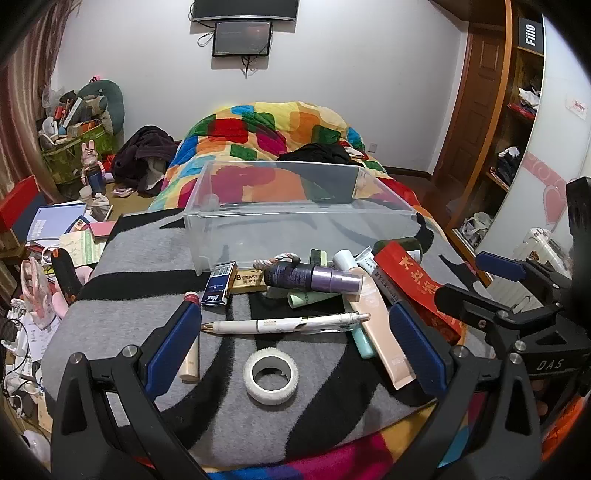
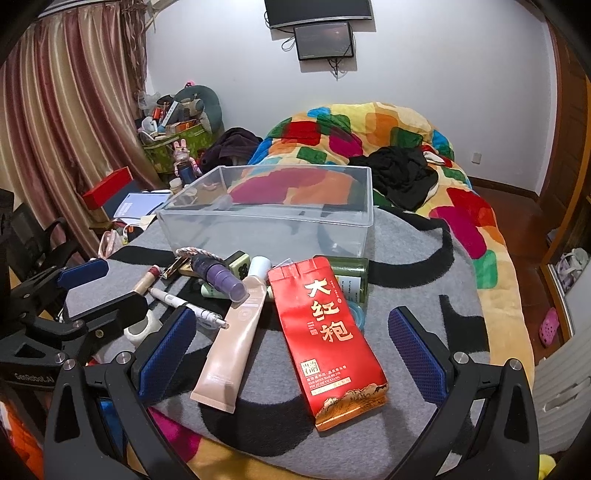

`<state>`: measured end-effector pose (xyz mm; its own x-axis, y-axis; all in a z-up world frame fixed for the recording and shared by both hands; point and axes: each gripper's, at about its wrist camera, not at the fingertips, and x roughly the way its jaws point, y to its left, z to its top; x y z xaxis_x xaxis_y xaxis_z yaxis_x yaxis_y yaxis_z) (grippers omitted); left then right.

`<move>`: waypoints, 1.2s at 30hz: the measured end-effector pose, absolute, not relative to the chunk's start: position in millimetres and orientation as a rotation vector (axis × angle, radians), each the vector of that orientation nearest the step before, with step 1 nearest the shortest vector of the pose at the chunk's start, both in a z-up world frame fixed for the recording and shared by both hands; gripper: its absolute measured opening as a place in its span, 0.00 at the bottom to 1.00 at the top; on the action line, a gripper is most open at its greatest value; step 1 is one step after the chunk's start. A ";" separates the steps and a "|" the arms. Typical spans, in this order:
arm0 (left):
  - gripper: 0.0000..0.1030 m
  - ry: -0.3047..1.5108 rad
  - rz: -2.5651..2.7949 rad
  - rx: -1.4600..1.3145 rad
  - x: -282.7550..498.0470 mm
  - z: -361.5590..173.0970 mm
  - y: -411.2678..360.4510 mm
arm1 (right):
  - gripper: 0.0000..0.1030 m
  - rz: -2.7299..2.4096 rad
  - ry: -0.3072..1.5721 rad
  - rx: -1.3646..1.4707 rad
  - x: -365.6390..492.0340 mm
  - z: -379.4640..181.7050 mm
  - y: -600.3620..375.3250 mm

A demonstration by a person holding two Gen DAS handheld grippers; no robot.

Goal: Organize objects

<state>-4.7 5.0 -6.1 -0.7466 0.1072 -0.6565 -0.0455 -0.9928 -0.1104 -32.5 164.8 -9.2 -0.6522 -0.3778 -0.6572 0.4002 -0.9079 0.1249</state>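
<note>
A clear plastic bin [image 1: 295, 218], empty, stands on a grey-and-black blanket [image 1: 147, 317] spread over the bed; the objects to be sorted lie in a loose heap just before its near wall. In the left wrist view: a white roll of tape [image 1: 271, 375] lies alone nearest the camera; beyond it a white pen [image 1: 284, 324] lies crosswise; a blue box lettered "Max" [image 1: 218, 284] leans beside a tan eraser printed "ERASER" [image 1: 248, 282]; a dark bottle with purple cap [image 1: 314, 277] rests on its side atop the heap. A beige tube [image 2: 231, 341] runs diagonally, its crimped end toward the camera. A red tea pouch [image 2: 328, 343], printed "大红袍" in gold, lies flat beside the tube, overlapping a green bottle [image 2: 351, 275].

The left gripper [image 1: 295, 343] hovers above the tape and pen, jaws spread wide, grasping nothing. The right gripper [image 2: 291, 354] hovers above the tube and pouch, jaws likewise released. A multicoloured quilt [image 2: 388, 125] lies behind the bin. A shelf panel at right reads "FIIO" [image 1: 530, 35].
</note>
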 end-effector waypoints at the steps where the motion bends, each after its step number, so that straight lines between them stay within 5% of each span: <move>1: 1.00 -0.142 2.853 -1.081 -5.0 -6.2 4.4 | 1.00 -2.512 0.047 0.995 -32.7 -9.7 164.2; 4: 0.99 -0.142 2.855 -1.078 -4.8 -6.4 4.0 | 1.00 -2.500 0.039 0.991 -33.1 -11.2 164.3; 8: 0.83 -0.110 2.870 -1.089 -4.6 -7.3 3.7 | 0.99 -2.494 0.044 0.967 -32.8 -11.2 165.2; 21: 0.77 -0.266 2.964 -1.277 -0.6 -40.2 -56.1 | 0.98 -2.557 0.057 1.023 -34.9 -32.1 200.7; 25: 0.64 -0.326 2.959 -1.383 -4.0 -62.8 -73.3 | 0.94 -2.543 0.060 1.076 -38.1 -45.9 206.5; 33: 0.51 -0.172 3.038 -1.325 -14.9 -69.1 -67.2 | 0.86 -2.471 0.019 1.125 -54.4 -54.7 198.2; 36: 0.33 -0.173 3.030 -1.297 -19.4 -70.1 -66.9 | 0.81 -2.435 0.052 1.135 -58.3 -55.4 187.2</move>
<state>-19.4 -66.9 -70.1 -0.6803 -0.1048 -0.7254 0.1866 -0.9819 -0.0332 -58.3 187.2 -55.4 -0.5601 -0.3822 -0.7350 0.4132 -0.8979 0.1520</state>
